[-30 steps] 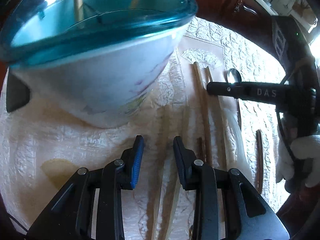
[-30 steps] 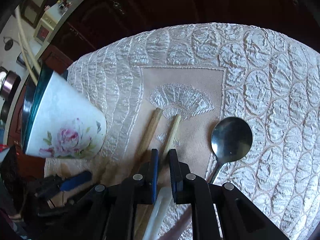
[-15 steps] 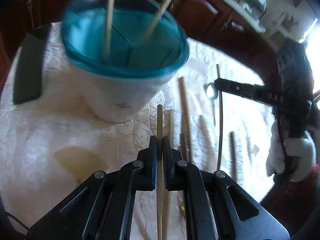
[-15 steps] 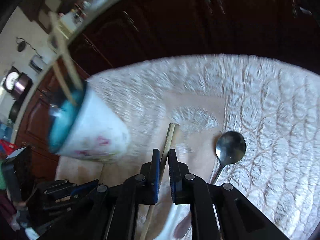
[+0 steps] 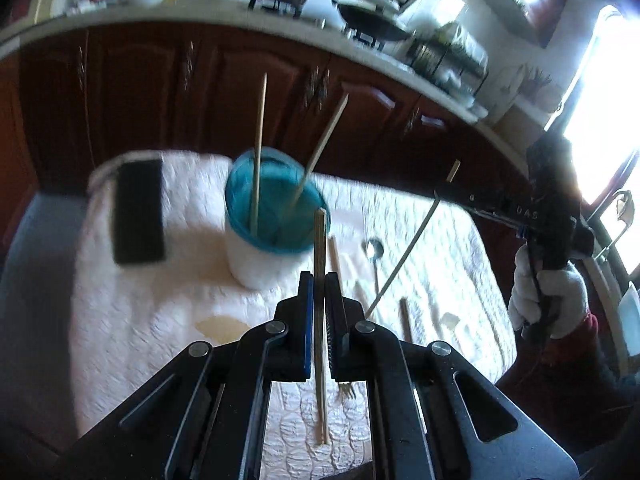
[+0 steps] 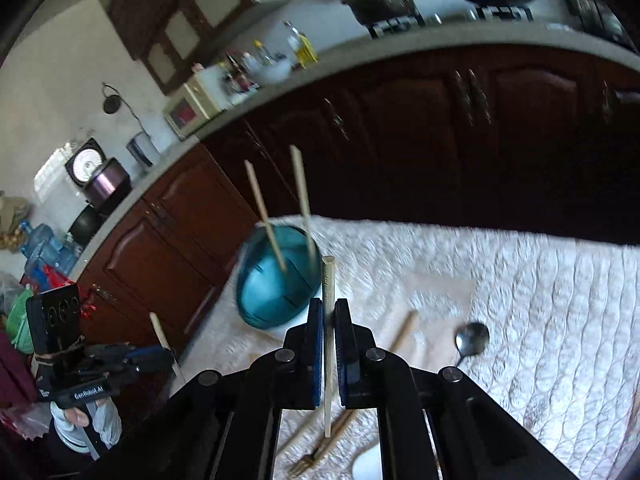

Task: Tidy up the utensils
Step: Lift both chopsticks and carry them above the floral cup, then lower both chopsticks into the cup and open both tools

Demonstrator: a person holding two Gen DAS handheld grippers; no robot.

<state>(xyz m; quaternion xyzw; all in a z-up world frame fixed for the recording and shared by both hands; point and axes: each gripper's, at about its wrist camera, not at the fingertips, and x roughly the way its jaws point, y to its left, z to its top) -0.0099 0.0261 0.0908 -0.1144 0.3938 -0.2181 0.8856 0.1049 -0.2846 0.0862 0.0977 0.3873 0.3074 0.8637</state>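
My left gripper (image 5: 316,280) is shut on a pale wooden chopstick (image 5: 320,240), held above the table and pointing toward the white cup with a teal rim (image 5: 276,216). Two chopsticks (image 5: 258,152) stand in that cup. My right gripper (image 6: 328,308) is shut on another light chopstick (image 6: 328,284), raised near the same cup (image 6: 276,280). In the left wrist view the right gripper (image 5: 440,194) shows at the right with its chopstick (image 5: 408,252) slanting down. In the right wrist view the left gripper (image 6: 168,354) appears at the lower left.
On the quilted white tablecloth (image 5: 140,312) lie a metal spoon (image 6: 472,338), a brown chopstick (image 6: 404,330), a small fork (image 6: 304,466) and more sticks (image 5: 406,320). A black flat object (image 5: 138,212) lies at the far left. Dark wooden cabinets (image 5: 200,92) stand behind the table.
The left gripper shut on a chopstick, and both grippers rose from the table with their chopsticks. The cup now looks smaller and farther below.
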